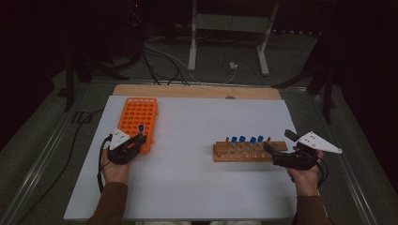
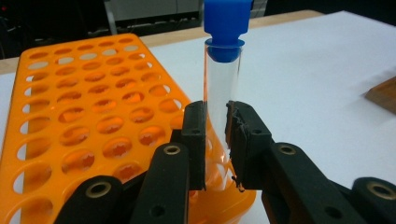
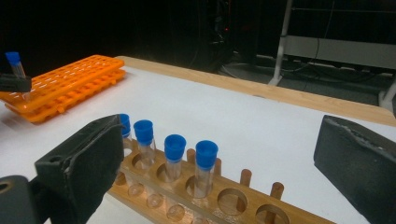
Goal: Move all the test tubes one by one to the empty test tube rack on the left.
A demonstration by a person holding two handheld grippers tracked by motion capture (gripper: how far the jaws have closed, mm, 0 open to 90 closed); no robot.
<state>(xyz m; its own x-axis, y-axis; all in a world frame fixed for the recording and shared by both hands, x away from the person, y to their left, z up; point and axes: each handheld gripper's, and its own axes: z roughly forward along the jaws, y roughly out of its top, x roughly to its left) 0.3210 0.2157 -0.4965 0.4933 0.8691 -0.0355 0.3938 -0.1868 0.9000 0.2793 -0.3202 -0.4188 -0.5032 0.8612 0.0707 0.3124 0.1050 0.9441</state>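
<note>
- The left tongs point(image 2: 215, 140) are clamped on a clear tube point(image 2: 220, 93) with a blue cap point(image 2: 226, 18); the two black pads press its glass wall from either side, low on its length.
- The tube stands upright, its long axis vertical, with the blue cap at the top and the closed end pointing down toward the orange rack point(image 2: 88, 107).
- In the left gripper view the tube's lower part sits over the near corner of the orange rack, at the row of holes closest to the tongs; whether its tip is already inside a hole cannot be told, because the pads cover it.
- In the high view the left tongs point(image 1: 140, 137) hold the tube point(image 1: 141, 128) at the near right corner of the orange rack point(image 1: 137, 117), which lies flat on the left part of the white desk point(image 1: 197, 187), its long side running away from the person.
- The right tongs point(image 3: 215, 154) are wide apart, with nothing between the pads.
- They hover just beside the right end of the wooden rack point(image 3: 233, 200), one pad in front of its left tubes and the other off to the right.
- The wooden rack point(image 1: 248, 151) lies on the right part of the desk, well apart from the orange one.
- Four capped tubes point(image 3: 173, 161) stand upright in the wooden rack, blue caps up; the holes to their right are vacant.
</note>
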